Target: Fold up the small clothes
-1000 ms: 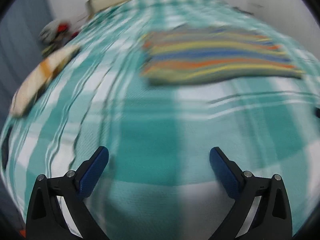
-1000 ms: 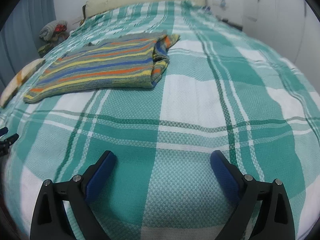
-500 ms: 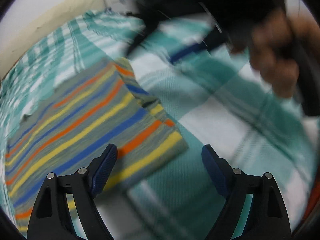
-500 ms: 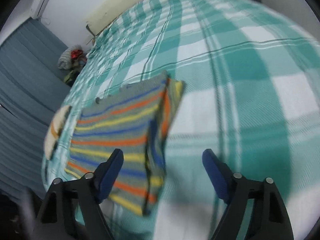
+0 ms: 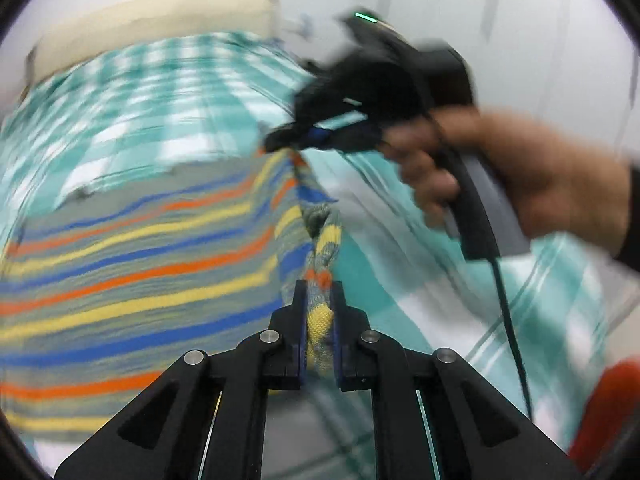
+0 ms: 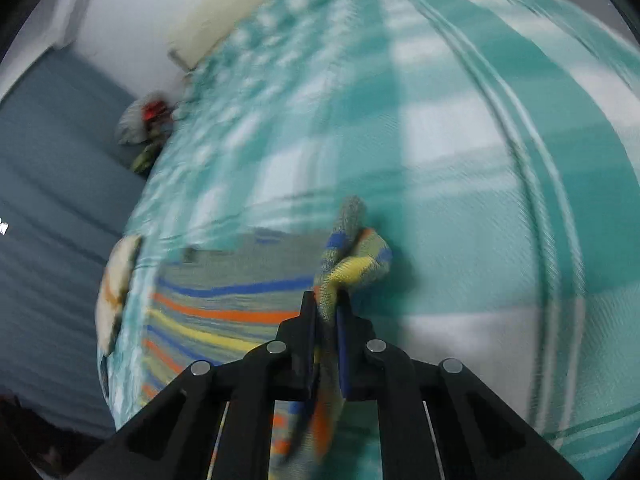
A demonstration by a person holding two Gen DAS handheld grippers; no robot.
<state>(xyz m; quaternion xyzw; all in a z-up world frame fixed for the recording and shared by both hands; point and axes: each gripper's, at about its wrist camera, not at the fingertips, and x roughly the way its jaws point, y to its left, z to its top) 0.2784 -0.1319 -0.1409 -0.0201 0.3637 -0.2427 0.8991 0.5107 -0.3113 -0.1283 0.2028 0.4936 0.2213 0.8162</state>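
A grey knit sweater [image 5: 132, 256] striped orange, yellow and blue lies on the checked bed [image 6: 460, 208]. The left gripper [image 5: 320, 320] and right gripper [image 6: 329, 320], jaws just closed, each pinch its bunched right edge.

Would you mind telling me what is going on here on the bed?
A person is folding a striped knit garment on a bed covered by a green checked sheet. Both jaws have just been closing: the left gripper and the right gripper each pinch the garment's right edge, bunched and raised off the sheet.
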